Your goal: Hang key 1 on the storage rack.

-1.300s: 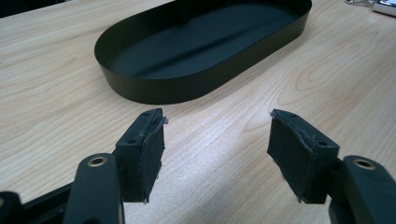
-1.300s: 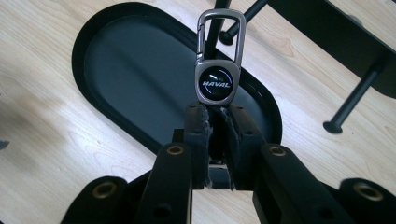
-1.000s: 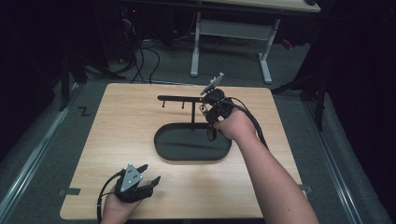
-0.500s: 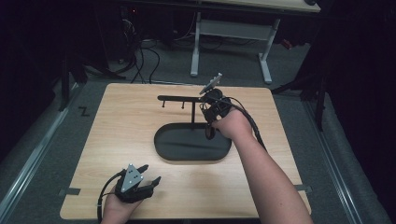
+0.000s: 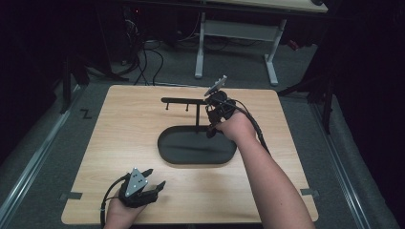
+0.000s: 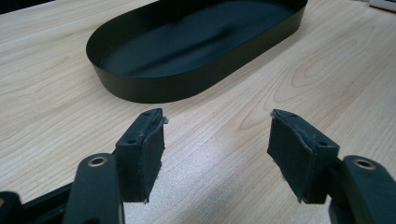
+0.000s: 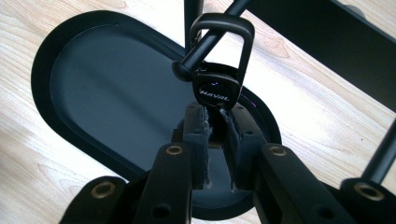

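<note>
A black tag with a rounded loop was pinched by the right gripper at centre frame, its loop hooked over a smooth peg. Below, a matte oval tray was seen on grained wood. The left gripper was held wide, empty.

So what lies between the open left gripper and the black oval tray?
Only bare light wooden tabletop between the left gripper and the black oval tray, seen in the left gripper view and the high view.

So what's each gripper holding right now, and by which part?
The right gripper pinches the black key fob by its lower end, its loop hooked over a peg of the stand. The left gripper is open, holding nothing.
</note>
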Motion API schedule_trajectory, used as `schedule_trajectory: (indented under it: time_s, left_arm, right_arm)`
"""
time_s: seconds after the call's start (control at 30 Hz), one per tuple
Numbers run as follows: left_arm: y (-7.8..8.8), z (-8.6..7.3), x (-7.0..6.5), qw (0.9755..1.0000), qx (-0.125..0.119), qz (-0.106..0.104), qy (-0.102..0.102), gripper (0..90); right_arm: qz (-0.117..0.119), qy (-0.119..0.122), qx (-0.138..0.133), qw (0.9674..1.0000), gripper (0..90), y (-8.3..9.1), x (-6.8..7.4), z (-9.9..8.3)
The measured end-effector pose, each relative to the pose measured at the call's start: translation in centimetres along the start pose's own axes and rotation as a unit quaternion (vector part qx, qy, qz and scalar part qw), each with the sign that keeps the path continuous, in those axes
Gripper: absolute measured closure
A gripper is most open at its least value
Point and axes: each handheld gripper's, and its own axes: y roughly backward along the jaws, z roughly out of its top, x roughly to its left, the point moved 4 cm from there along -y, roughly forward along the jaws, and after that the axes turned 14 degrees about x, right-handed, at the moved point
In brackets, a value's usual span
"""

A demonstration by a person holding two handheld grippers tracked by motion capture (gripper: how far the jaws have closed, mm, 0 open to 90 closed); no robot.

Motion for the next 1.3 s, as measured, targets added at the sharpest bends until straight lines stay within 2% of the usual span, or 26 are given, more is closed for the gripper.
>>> schedule_trajectory:
  time_s: [0.3, 0.43, 0.57, 0.63, 0.8, 1.0, 1.2, 1.3]
  left_arm:
    - [0.0, 0.1, -0.1, 1.0, -0.001, 0.0, 0.0, 36.3]
    - [0.0, 0.0, 0.0, 1.0, 0.001, -0.001, -0.002, 36.3]
    - [-0.1, 0.0, 0.0, 1.0, 0.001, -0.001, -0.001, 36.3]
    - [-0.2, 0.1, -0.1, 1.0, 0.0, -0.001, -0.002, 36.3]
    - [-0.4, 0.1, -0.3, 1.0, 0.004, -0.004, -0.008, 36.3]
    - [-0.7, 0.3, -0.7, 0.9998, 0.009, -0.005, -0.015, 36.3]
    - [-1.0, 0.3, -1.0, 0.9996, 0.012, -0.011, -0.021, 37.4]
    - [-1.1, 0.3, -1.1, 0.9995, 0.016, -0.011, -0.024, 37.4]
  right_arm:
    - [0.006, -0.009, 0.001, 0.9999, 79.8, -0.3, 0.1, 0.2]
    - [0.006, -0.005, -0.003, 1.0, 75.8, -0.4, 0.1, 0.2]
    - [0.01, -0.01, -0.003, 0.9999, 75.3, -0.3, 0.1, -0.2]
    - [0.009, -0.004, -0.008, 0.9999, 74.3, -0.1, 0.0, -0.7]
    - [0.021, -0.008, -0.013, 0.9997, 72.9, -0.1, -0.1, -2.5]
    - [0.032, -0.017, -0.007, 0.9993, 71.7, -1.3, -0.6, -5.8]
    - [0.044, -0.022, -0.009, 0.9988, 69.4, -2.7, -1.2, -8.9]
    - [0.042, -0.024, -0.017, 0.9987, 68.6, -3.4, -1.5, -10.4]
